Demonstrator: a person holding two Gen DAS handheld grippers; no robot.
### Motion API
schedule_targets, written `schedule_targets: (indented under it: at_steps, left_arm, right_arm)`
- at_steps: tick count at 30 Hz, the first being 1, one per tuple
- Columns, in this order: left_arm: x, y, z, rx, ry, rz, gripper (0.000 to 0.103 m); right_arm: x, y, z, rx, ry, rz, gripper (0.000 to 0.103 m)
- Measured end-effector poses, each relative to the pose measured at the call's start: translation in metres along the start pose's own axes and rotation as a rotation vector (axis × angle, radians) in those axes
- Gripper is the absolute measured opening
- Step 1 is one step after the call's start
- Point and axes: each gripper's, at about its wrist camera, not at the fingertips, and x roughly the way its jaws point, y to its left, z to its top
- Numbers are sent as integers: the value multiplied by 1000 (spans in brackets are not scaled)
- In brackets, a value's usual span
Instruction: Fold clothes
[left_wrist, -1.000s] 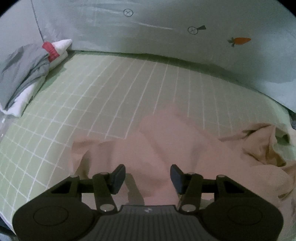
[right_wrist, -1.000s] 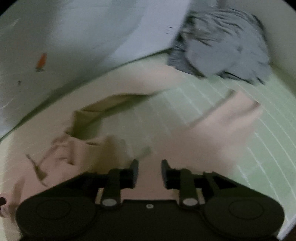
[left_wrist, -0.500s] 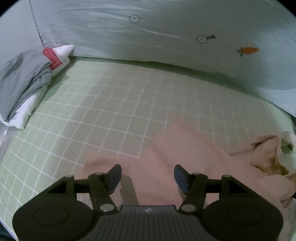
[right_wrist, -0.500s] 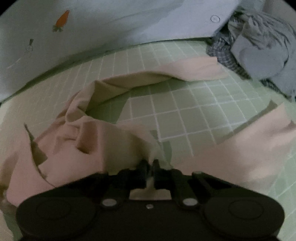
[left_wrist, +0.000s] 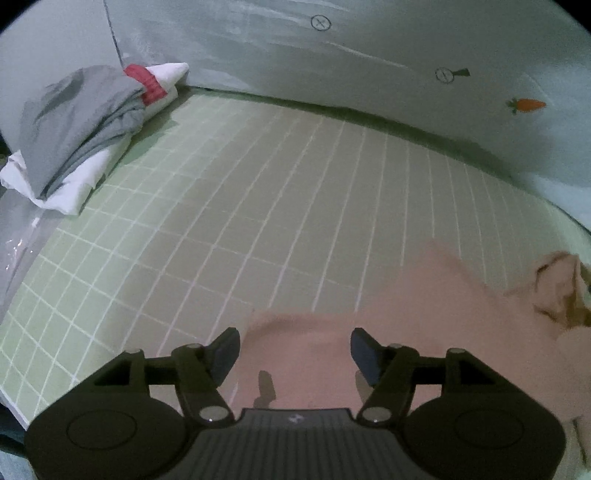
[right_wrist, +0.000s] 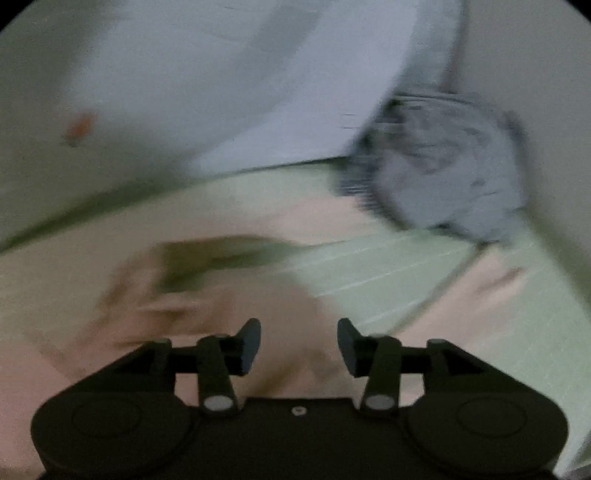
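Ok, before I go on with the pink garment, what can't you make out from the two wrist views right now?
- Right wrist view: motion blur smears everything; the pink garment shows no clear edges or folds, and the grey pile cannot be sorted into items.
- Left wrist view: the garment's right side is cut off by the frame edge, its near part hidden under the left gripper.
- Whether the right gripper touches cloth: cannot tell.

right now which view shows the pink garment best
The left wrist view: it is sharp, showing the pink garment spread on the green grid mat with a bunched part at the right. The right wrist view shows the garment too, but motion blur smears its folds.
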Motion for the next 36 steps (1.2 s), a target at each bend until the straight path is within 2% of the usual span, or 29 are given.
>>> schedule_targets:
  at_steps: [1,3,8,9,11,12,13,14,16,17,19,26,30,33,35,36]
  left_arm:
    - [-1,2,-2,9,2,-3,67]
    - [-4,5,-6,24,3,-9,67]
    - [-11,17,-13,53,0,-19,67]
    - [-12,19,-15,56,1,-18,67]
    - [-13,24,-18,54,5,-19,67]
    - [-13,25,-19,52,8,-18,67]
    - [-13,26,-21,50,12,-18,67]
    - [-12,26,-22,48,15,-17,67]
    - [-12,27,-24,45,20,-16,67]
    - [-11,28,-25,44,22,-16,67]
    - [-11,27,-26,38,22,-11,67]
    - [-12,18,-26,17,10,-11,67]
    - [-9,8,-22,-6,9,-10,67]
    - [-9,-8,-17,-3,-3,-22,67]
    - [-8,-23,-13,6,-12,-35,68]
    - [-6,-33,-10,17,-13,-46,72]
  right_arm:
    - [-3,12,-4,-8,-1,48,58]
    - [-7,35,-13,-25,6,126,58]
    - [8,77,-35,-77,96,146,62]
    - [11,77,-37,-83,110,141,65]
    - [15,76,-43,-91,137,139,65]
    - [16,73,-46,-87,150,150,56]
    - [17,69,-48,-85,160,162,40]
    - [16,66,-51,-86,167,176,34]
    - [13,57,-56,-75,171,196,9]
    - [11,52,-58,-65,168,204,5]
    - [-4,42,-59,-54,128,183,4]
    - [-58,0,-58,-22,-20,55,3]
    - [-47,-45,-66,50,41,-115,3]
    - [-41,-63,-60,94,55,-128,6]
    - [-36,-76,-56,124,65,-136,20]
    - [-34,-82,-54,139,69,-141,42]
